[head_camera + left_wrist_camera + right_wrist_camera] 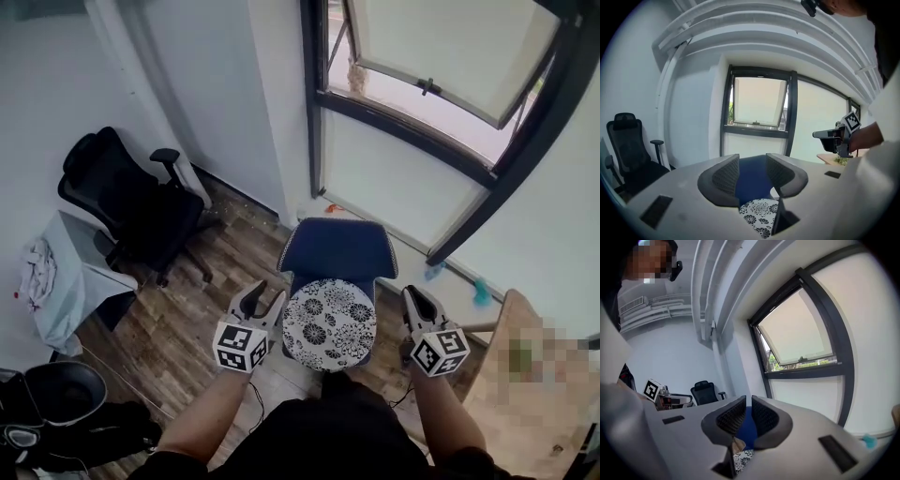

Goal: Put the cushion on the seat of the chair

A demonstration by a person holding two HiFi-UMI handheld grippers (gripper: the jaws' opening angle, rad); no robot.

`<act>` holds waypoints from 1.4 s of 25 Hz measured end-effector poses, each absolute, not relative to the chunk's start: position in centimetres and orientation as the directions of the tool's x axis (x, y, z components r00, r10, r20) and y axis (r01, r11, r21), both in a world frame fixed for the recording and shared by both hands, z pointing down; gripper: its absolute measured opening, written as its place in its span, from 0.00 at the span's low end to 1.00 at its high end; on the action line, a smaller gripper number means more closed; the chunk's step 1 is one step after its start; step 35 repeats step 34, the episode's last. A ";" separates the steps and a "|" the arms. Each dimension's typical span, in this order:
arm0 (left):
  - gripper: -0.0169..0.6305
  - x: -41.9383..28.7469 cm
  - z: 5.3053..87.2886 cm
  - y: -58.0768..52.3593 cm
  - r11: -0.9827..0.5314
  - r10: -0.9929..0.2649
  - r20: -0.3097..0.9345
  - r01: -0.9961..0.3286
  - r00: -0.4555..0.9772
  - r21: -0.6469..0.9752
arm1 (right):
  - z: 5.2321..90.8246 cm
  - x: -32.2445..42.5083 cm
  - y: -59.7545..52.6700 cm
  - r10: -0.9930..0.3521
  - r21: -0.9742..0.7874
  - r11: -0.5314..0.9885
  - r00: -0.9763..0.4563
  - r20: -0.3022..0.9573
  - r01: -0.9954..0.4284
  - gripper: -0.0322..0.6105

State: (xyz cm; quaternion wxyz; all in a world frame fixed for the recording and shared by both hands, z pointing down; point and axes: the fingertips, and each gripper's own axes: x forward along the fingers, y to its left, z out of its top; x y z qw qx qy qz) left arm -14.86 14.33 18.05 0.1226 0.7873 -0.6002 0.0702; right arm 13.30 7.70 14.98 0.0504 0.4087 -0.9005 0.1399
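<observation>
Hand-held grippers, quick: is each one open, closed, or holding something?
Left hand-held gripper: open, holding nothing.
Right hand-held gripper: nearly closed, a narrow gap left, holding nothing.

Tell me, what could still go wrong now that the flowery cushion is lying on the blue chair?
1. The cushion seems to reach the front edge of the chair seat, so it might slip forward off it.
2. The left gripper and right gripper, both empty, flank the cushion closely. A sideways swing could knock it askew.
3. A cable lies on the floor beside the chair and could trip someone.
</observation>
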 end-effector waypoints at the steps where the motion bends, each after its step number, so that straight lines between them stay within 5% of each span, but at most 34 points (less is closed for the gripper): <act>1: 0.29 -15.1 17.3 14.3 -0.247 -0.933 0.241 -0.962 0.269 0.117 | 14.4 13.2 7.6 -0.721 -0.208 0.632 -0.665 0.196 -0.747 0.14; 5: 0.24 -15.6 13.9 14.6 -0.244 -0.950 0.163 -0.960 0.265 0.140 | 12.7 13.8 7.4 -0.727 -0.206 0.632 -0.664 0.177 -0.747 0.13; 9: 0.06 -15.9 12.1 14.5 -0.229 -0.962 0.133 -0.970 0.239 0.085 | 11.2 13.7 7.2 -0.710 -0.187 0.661 -0.686 0.158 -0.727 0.10; 35: 0.04 -13.4 11.1 12.3 -0.264 -0.955 0.122 -0.962 0.270 0.065 | 10.4 14.4 6.1 -0.699 -0.182 0.681 -0.704 0.126 -0.709 0.10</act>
